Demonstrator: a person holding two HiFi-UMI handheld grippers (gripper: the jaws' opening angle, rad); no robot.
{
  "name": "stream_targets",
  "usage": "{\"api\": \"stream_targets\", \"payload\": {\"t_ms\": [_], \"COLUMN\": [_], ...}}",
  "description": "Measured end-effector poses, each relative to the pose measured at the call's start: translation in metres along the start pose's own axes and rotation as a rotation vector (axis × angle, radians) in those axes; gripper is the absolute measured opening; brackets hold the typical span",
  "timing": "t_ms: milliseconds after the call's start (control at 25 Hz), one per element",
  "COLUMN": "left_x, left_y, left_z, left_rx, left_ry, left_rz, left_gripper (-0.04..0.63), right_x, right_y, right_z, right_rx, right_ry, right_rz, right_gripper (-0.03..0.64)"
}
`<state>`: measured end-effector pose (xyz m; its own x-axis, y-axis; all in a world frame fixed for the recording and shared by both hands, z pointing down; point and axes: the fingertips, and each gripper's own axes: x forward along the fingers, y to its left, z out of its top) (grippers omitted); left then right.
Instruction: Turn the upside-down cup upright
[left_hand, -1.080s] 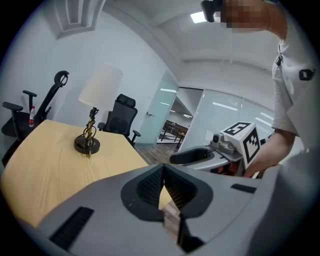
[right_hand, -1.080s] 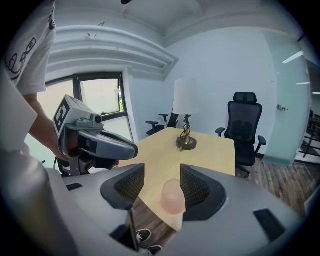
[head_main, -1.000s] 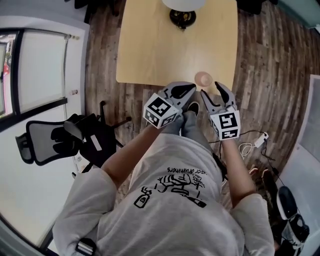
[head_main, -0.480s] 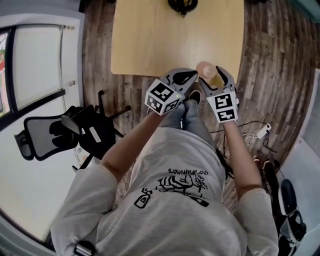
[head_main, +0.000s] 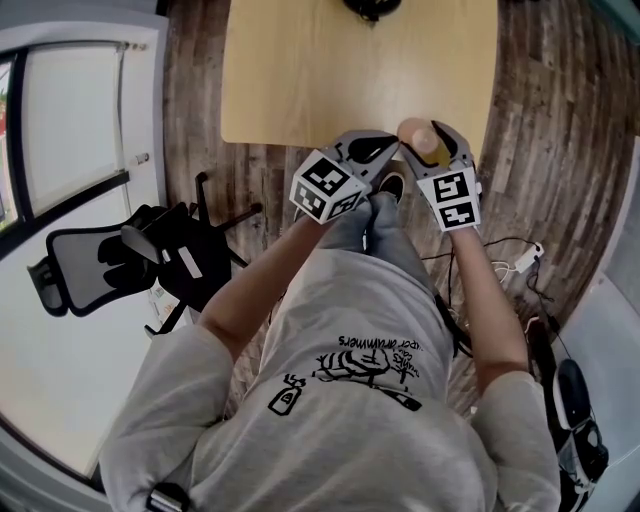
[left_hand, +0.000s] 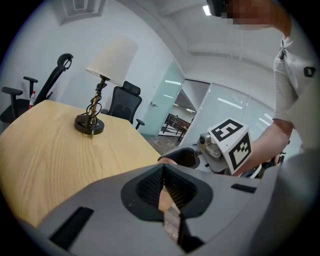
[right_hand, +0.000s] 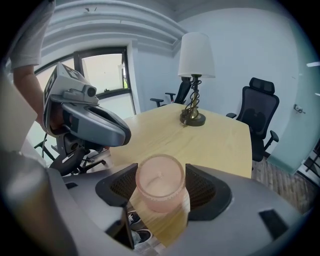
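Straddling pink cup (right_hand: 160, 186) at counter (head_main: 330, 80) near edge, right tongs (right_hand: 161, 189) spread wide, open; left tongs (left_hand: 163, 176) closed, empty.

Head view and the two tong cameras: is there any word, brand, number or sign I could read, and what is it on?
Shirt: printed lettering beside a drawing, upside down here and too small to read.
Left marker cube and right marker cube: black-and-white square patterns only, no letters or digits.
Cup and lamp: no text.
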<state>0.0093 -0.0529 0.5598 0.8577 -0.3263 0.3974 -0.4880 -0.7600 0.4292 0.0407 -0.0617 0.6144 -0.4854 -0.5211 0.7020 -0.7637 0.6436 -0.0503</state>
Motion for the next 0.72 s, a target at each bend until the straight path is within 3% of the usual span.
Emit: {"api": "stream_targets", "payload": {"t_ms": [320, 720], "left_x": [-0.009, -0.035], "left_y": [-0.001, -0.023], "left_z": [0.008, 0.038], "left_rx": [-0.009, -0.052], "left_ry": [-0.019, -0.081], "left_rz": [-0.001, -0.056], "left_gripper": [0.009, 0.018], "right_x": [-0.019, -0.076], "right_y": [-0.009, -0.02], "right_z": [0.019, 0.06], "right_rx": [0.082, 0.355], "right_ry": [-0.066, -0.261], "right_rz": [0.015, 0.063], "right_gripper": [0.299, 0.299]}}
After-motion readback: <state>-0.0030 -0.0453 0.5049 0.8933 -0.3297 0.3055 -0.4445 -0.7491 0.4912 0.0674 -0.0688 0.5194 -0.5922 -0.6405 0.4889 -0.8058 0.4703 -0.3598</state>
